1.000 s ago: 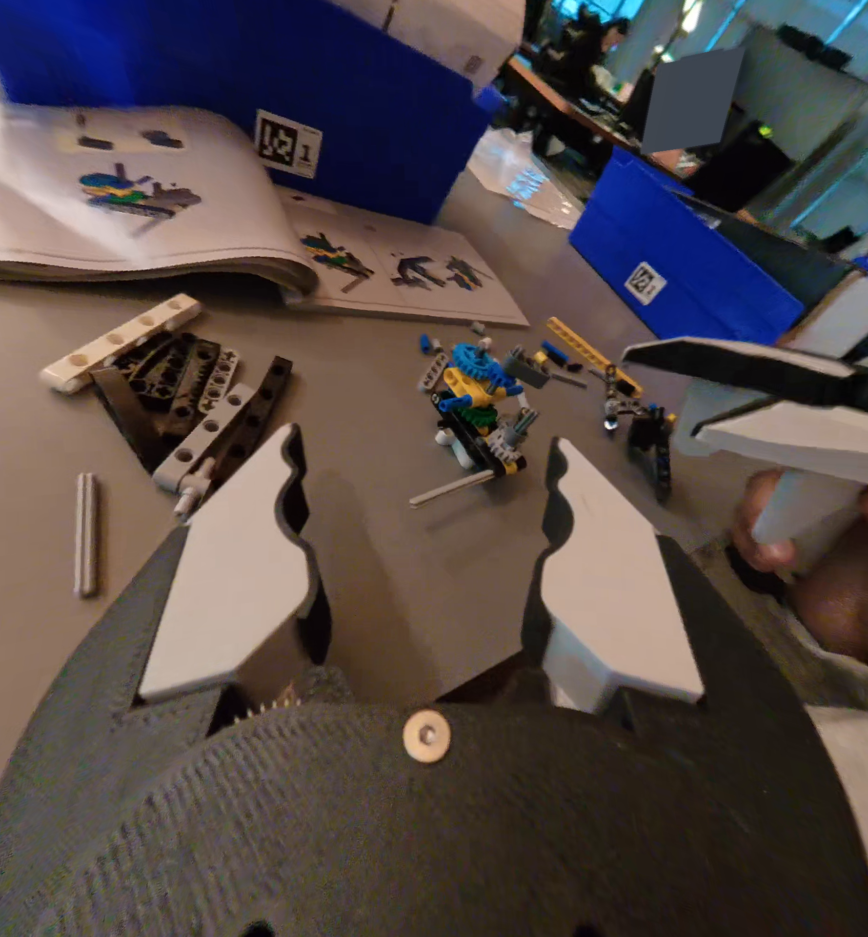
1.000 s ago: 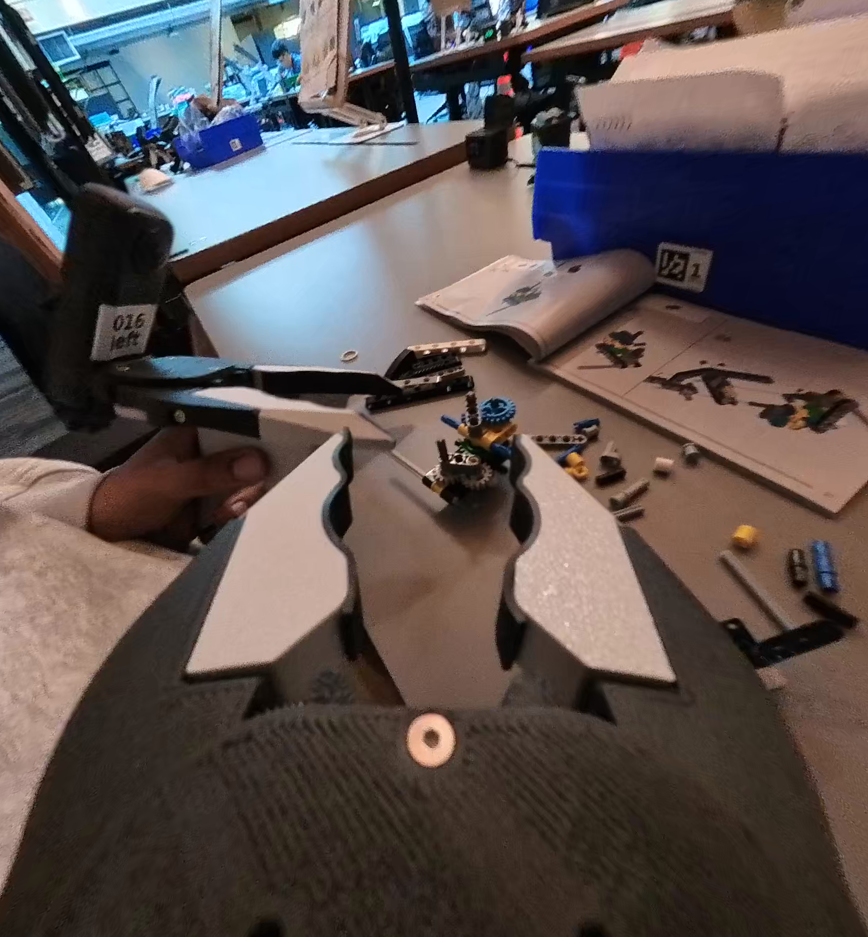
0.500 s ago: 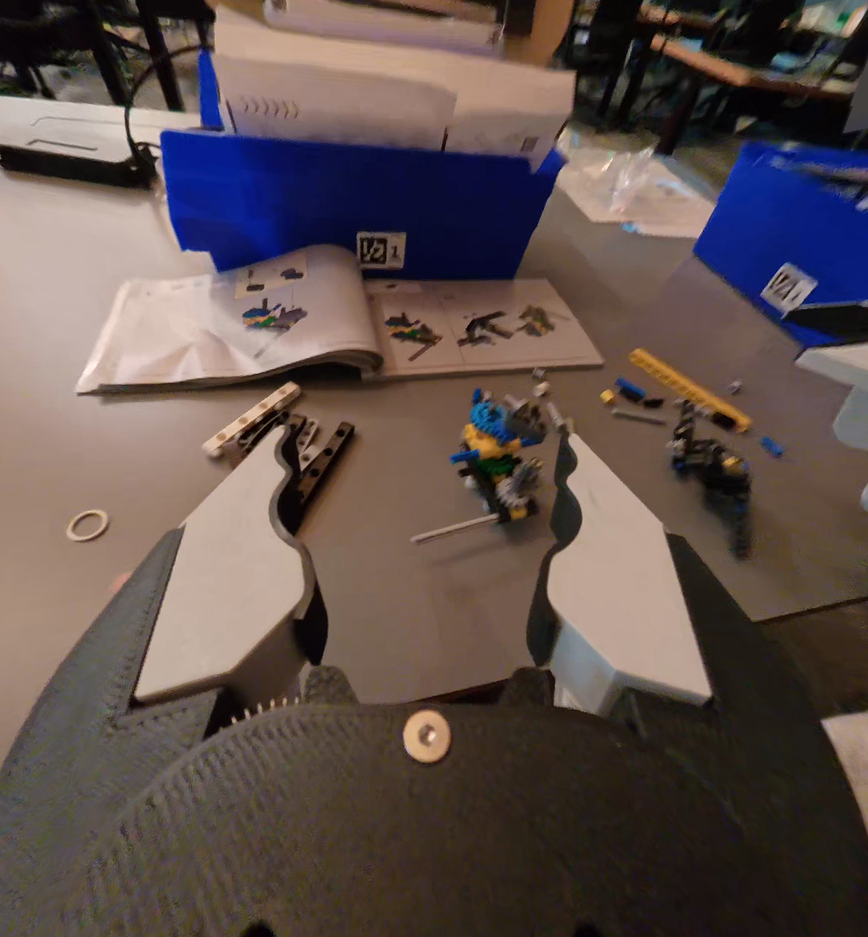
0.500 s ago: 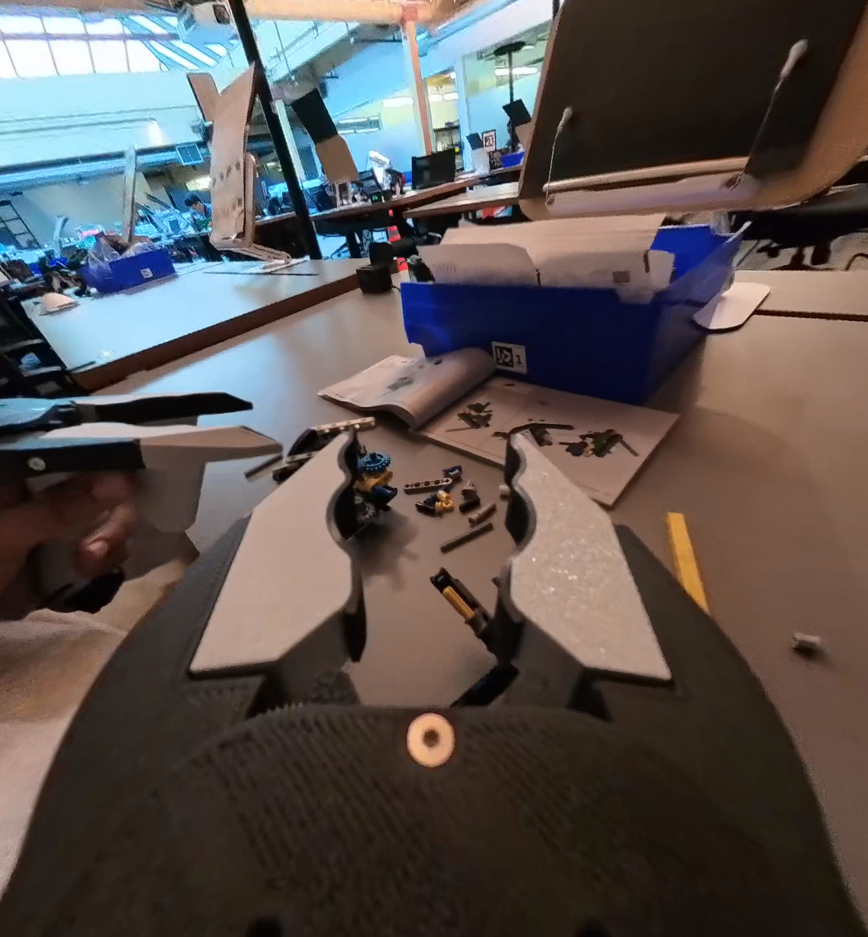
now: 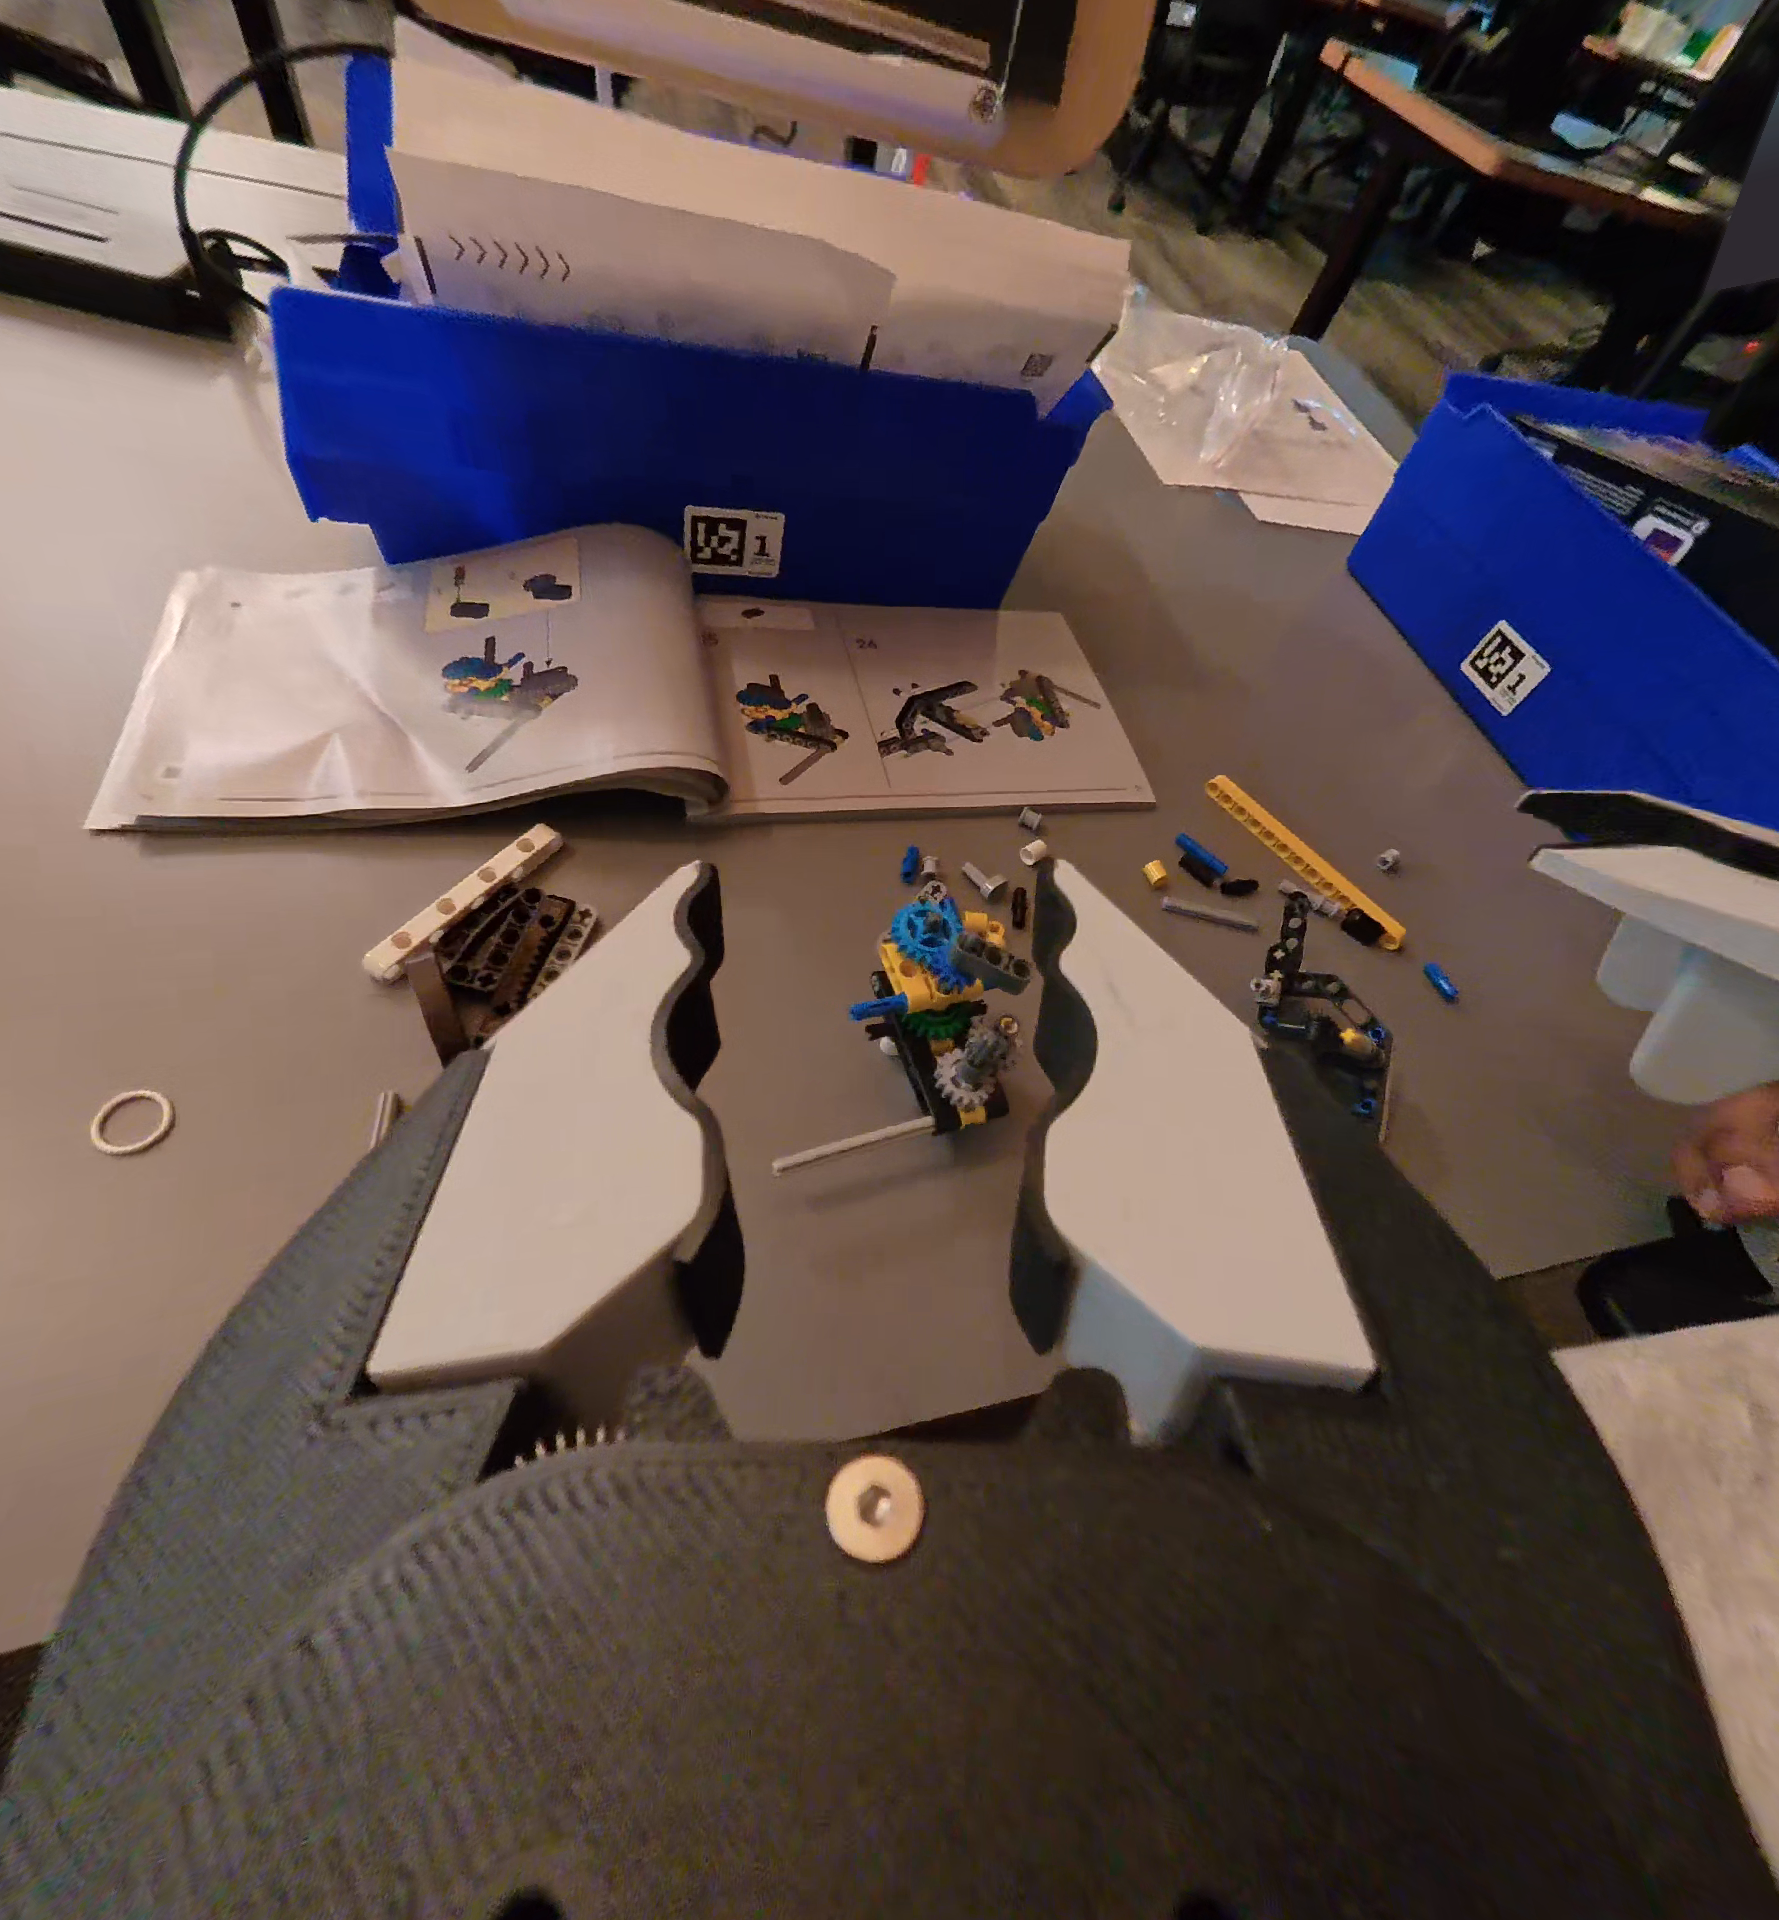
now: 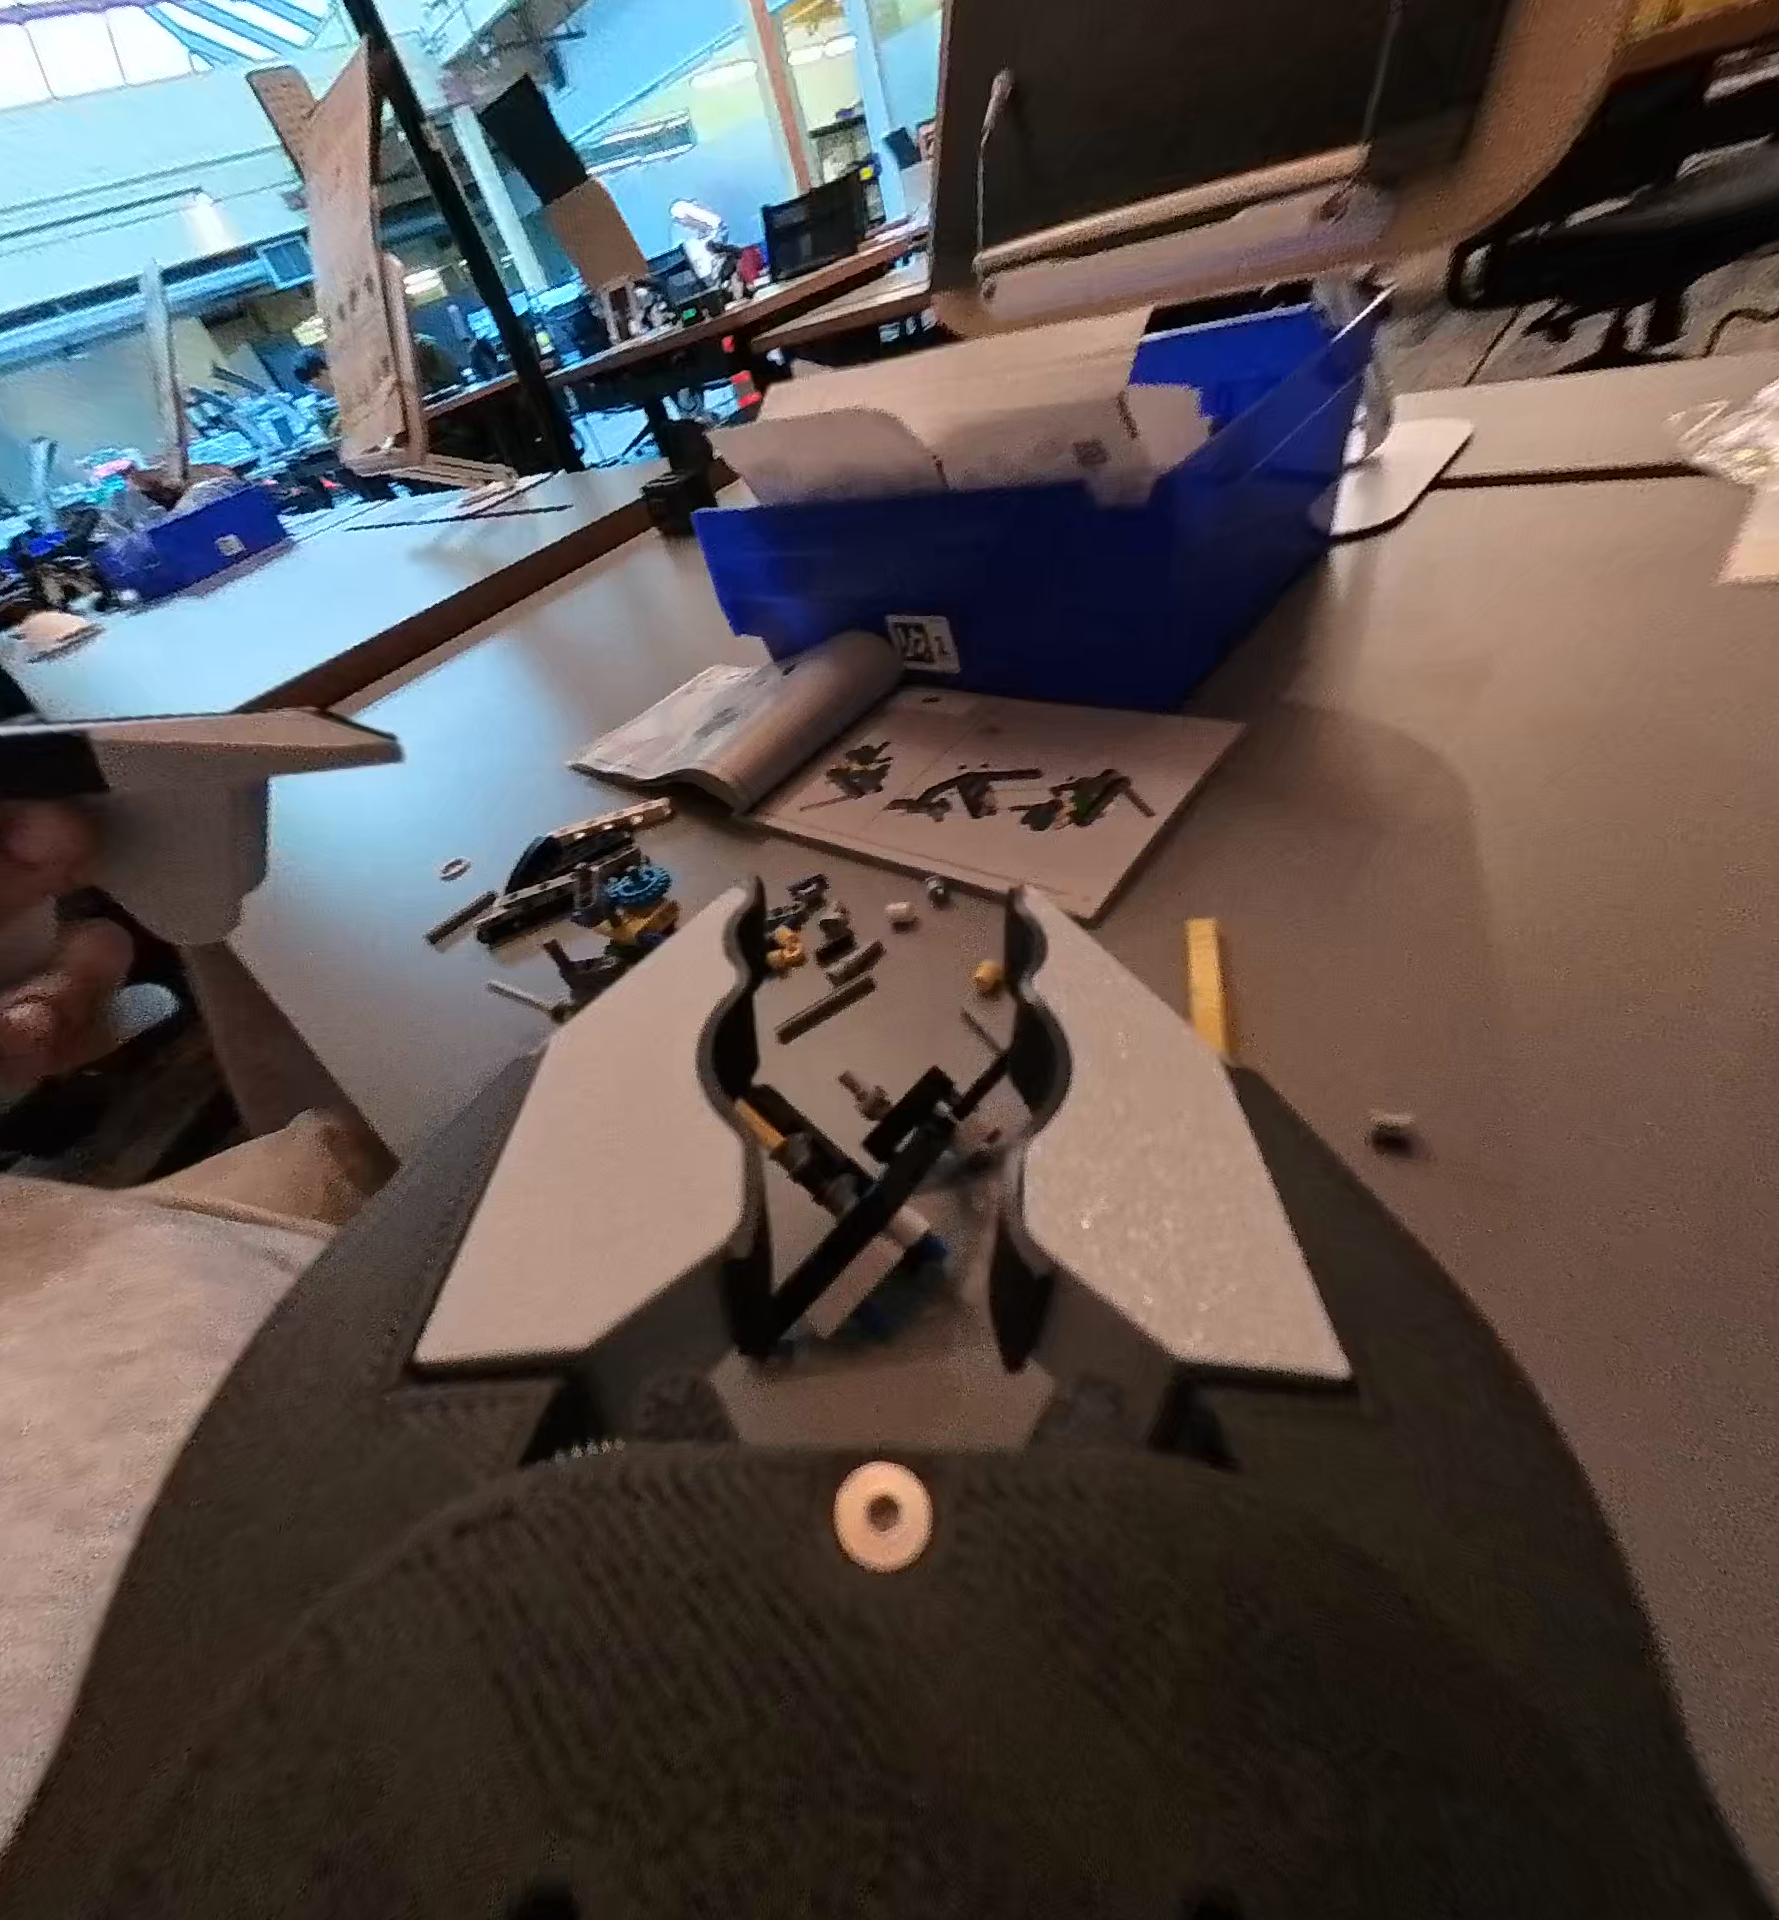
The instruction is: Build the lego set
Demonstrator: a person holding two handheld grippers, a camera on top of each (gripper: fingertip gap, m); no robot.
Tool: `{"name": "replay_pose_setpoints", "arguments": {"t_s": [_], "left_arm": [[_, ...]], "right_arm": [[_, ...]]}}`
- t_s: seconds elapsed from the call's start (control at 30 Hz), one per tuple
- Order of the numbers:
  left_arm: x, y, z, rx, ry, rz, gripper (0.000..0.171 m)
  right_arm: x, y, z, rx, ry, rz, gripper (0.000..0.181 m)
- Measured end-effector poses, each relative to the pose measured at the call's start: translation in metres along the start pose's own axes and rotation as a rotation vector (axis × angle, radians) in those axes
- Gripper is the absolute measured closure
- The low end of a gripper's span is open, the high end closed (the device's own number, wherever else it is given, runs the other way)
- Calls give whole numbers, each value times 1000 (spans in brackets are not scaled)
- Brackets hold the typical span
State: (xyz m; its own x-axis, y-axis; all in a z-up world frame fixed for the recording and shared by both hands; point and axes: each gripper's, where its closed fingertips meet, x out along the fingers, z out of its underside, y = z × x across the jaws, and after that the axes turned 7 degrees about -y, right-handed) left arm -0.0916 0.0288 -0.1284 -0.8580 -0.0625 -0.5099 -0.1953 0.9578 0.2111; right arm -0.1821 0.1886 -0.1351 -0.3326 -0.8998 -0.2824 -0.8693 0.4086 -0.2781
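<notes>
The left gripper is held above the table, pointing toward 12 o'clock, with its two grey fingers spread wide apart and nothing between them. The right gripper is also parted, tilted downward. At 3 o'clock in the left wrist view, a hand grips the right gripper's handle.

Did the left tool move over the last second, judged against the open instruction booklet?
Yes. The left tool has pulled back and risen: the instruction booklet, cropped and close before, now shows whole, with the blue bin behind it.
</notes>
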Motion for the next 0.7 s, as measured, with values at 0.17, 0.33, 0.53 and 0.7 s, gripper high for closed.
{"name": "replay_pose_setpoints", "arguments": {"t_s": [0.17,0.33,0.53,0.7], "left_arm": [[0,-16,-8,-8,-41,-19,104],[0,-38,-7,-19,-46,-47,101],[13,-48,8,11,-108,15,102],[19,-46,10,51,-90,90,102]], "right_arm": [[-15,26,-11,-43,87,143,117],[-18,32,-13,-102,125,172,116],[-20,28,-25,-218,235,210,109],[-14,33,-27,-160,273,169,104]]}}
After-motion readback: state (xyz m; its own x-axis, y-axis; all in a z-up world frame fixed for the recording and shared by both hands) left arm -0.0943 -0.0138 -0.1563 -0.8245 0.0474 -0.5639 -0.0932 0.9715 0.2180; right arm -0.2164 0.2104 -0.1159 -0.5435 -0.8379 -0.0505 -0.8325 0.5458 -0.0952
